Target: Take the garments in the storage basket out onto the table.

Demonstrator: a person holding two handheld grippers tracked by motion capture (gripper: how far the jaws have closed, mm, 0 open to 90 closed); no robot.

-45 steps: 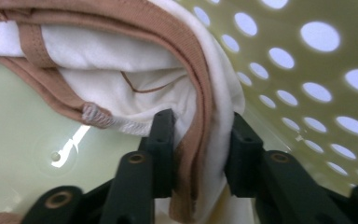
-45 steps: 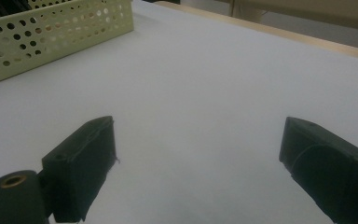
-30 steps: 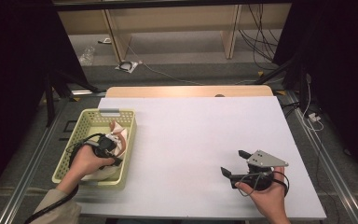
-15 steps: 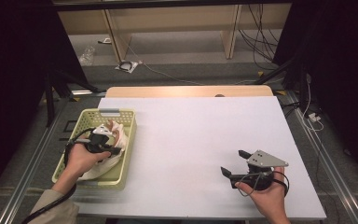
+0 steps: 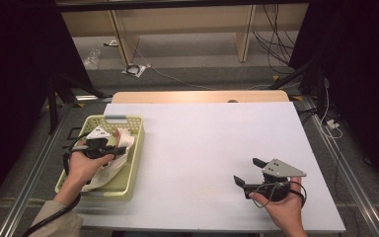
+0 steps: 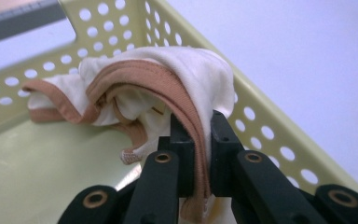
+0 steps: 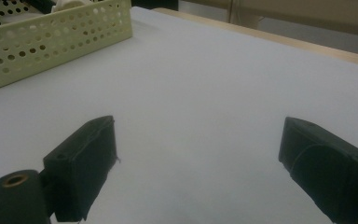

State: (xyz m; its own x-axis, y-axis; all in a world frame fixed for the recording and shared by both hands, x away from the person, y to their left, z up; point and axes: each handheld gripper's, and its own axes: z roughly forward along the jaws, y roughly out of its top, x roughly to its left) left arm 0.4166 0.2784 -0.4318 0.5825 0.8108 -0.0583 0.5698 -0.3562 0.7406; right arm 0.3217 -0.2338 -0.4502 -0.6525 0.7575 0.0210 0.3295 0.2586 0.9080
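Left gripper (image 6: 193, 140) is pinching the white garment (image 6: 168, 88) by its tan-trimmed edge, jaws pressed onto the fold, inside the yellow-green perforated basket (image 5: 133, 163) at the table's left. The garment sits bunched against the basket's far corner. Right gripper (image 5: 249, 174) is spread wide with nothing between the jaws, parked on the white table (image 5: 212, 143) well apart from the basket.

For the lift, my read: pull straight up first, then sideways toward the open table. Dragging sideways early risks snagging cloth on the basket wall or tipping the light basket. The grip is on trim only, a thin bite, so move slowly and watch for slip. Bring your right gripper closer so it's ready to catch a second edge once the cloth clears the rim.

The left gripper view shows the actual bite: trim doubled between the jaws. From the high view your hand (image 5: 81, 168) covers that, but you get layout and clearance. The right gripper view shows the basket's side wall (image 7: 56, 39) and bare table ahead.
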